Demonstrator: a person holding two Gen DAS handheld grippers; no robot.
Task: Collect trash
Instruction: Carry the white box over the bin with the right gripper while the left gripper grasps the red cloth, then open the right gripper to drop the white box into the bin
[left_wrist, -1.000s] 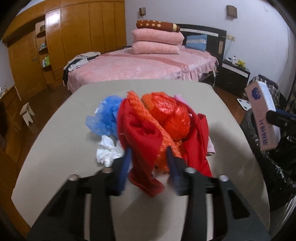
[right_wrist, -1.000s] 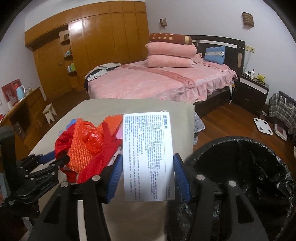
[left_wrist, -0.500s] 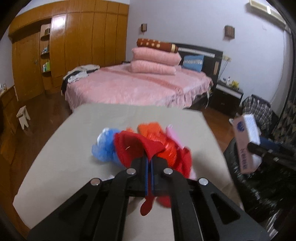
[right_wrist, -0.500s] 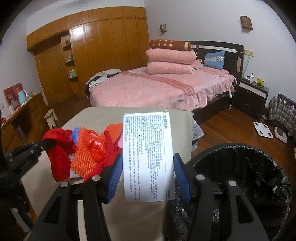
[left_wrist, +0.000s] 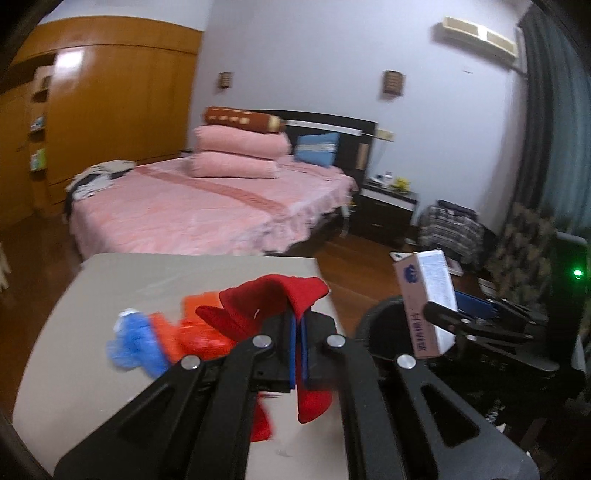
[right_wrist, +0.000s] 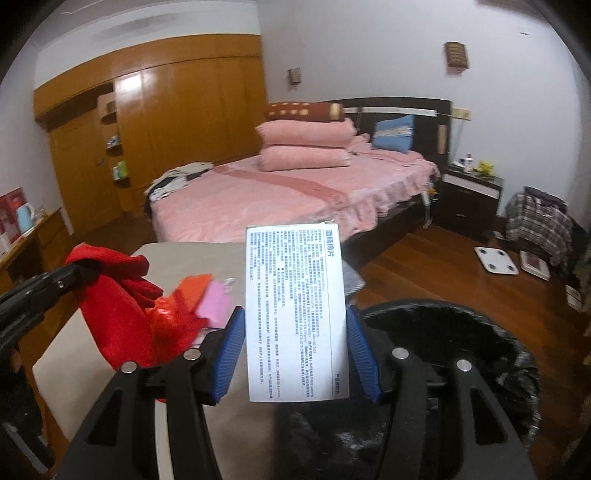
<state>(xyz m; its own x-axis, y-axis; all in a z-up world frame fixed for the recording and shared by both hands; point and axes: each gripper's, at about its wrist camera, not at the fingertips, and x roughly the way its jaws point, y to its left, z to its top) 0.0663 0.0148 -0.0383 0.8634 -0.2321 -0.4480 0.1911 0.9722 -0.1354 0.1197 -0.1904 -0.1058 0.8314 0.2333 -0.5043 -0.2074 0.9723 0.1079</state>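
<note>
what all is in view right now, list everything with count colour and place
red cloth: 1, red, lifted off the table in the left gripper
box: 1, white with print, in the right gripper near the bin
trash pile: orange, pink and blue pieces, on the table
table: 1, beige, in front
bin: 1, black liner, right of the table
bed: 1, pink, behind
wardrobe: 1, wooden, back left
left gripper: 1, black, shut on the cloth
right gripper: 1, black, blue pads on the box
</note>
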